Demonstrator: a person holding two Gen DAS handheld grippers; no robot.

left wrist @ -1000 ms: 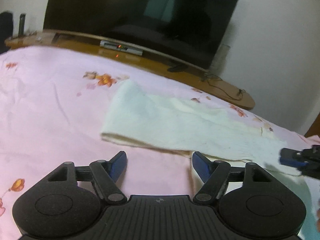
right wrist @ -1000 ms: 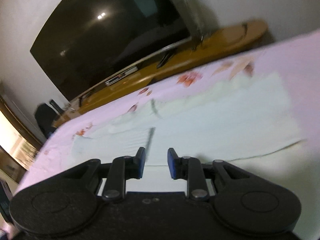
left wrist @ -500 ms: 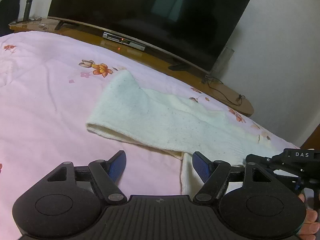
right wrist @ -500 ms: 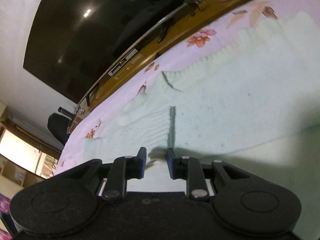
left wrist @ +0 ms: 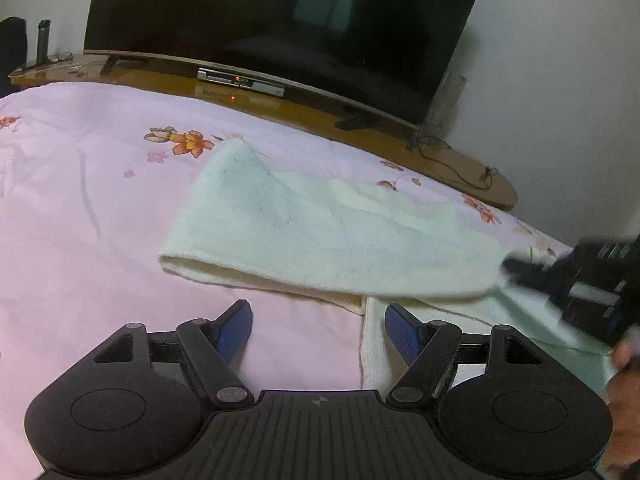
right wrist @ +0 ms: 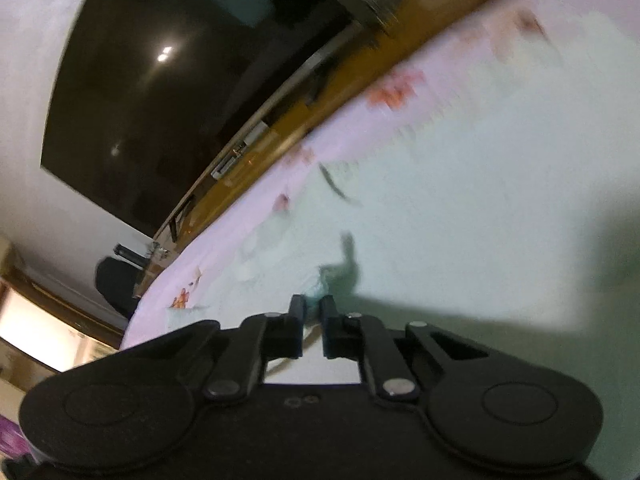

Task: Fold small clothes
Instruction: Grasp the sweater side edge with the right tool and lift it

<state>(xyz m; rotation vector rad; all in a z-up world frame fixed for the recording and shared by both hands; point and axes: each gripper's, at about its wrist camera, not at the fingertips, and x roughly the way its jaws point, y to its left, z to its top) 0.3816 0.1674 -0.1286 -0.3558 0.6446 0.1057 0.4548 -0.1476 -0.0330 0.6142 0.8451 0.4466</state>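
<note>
A pale cream knit garment point(left wrist: 320, 240) lies folded lengthwise across the pink sheet; in the right wrist view the garment point(right wrist: 440, 220) fills the blurred right half. My left gripper point(left wrist: 316, 312) is open just above the sheet, with the garment's near edge by its right finger and nothing between the fingers. At the garment's right end, my right gripper point(left wrist: 520, 270) has its tips on the cloth. In its own view the right gripper point(right wrist: 313, 306) has its jaws closing, with a small pinch of the fabric between the pads.
A pink flowered bed sheet point(left wrist: 80, 240) covers the surface. Behind it runs a wooden TV stand point(left wrist: 312, 108) with a set-top box, cables and a large dark TV point(left wrist: 280, 12). A person's hand point(left wrist: 624, 400) shows at the lower right edge.
The right gripper's jaws have narrowed from a clear gap to a pinch on the cloth, and its view has rolled. In the left wrist view the right gripper reaches further onto the garment.
</note>
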